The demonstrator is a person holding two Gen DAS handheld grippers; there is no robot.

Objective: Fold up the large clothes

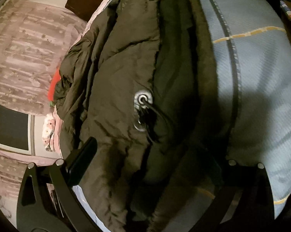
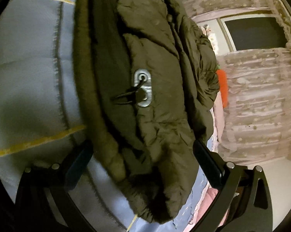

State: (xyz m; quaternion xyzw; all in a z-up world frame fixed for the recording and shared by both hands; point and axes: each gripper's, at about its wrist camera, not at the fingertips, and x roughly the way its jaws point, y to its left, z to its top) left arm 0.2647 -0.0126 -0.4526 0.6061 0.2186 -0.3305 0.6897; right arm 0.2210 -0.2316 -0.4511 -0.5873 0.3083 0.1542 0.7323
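Left wrist view shows a dark olive puffer jacket (image 1: 116,81) lying on a pale blue bedspread (image 1: 261,81) with yellow stitched lines; the left gripper (image 1: 151,166) has its fingers spread apart, the jacket's padded edge lying between them, nothing yet pinched; its right finger is lost in shadow. Right wrist view shows the same jacket (image 2: 155,58), its fur-trimmed edge (image 2: 85,77) running up the frame; the right gripper (image 2: 143,166) is likewise spread wide, one finger either side of the garment's lower end, not clamped on it. The jacket's long axis runs straight away from both grippers, roughly along their fingers; a metal eyelet plate with a drawcord toggle (image 2: 142,89) sits directly ahead of each, so neither seems clearly nearer. My judgement: a closing pinch on the near hem would precede lifting it away along that axis. No brand, label or legible writing appears; patterned curtains (image 2: 261,96) hang behind the bed.
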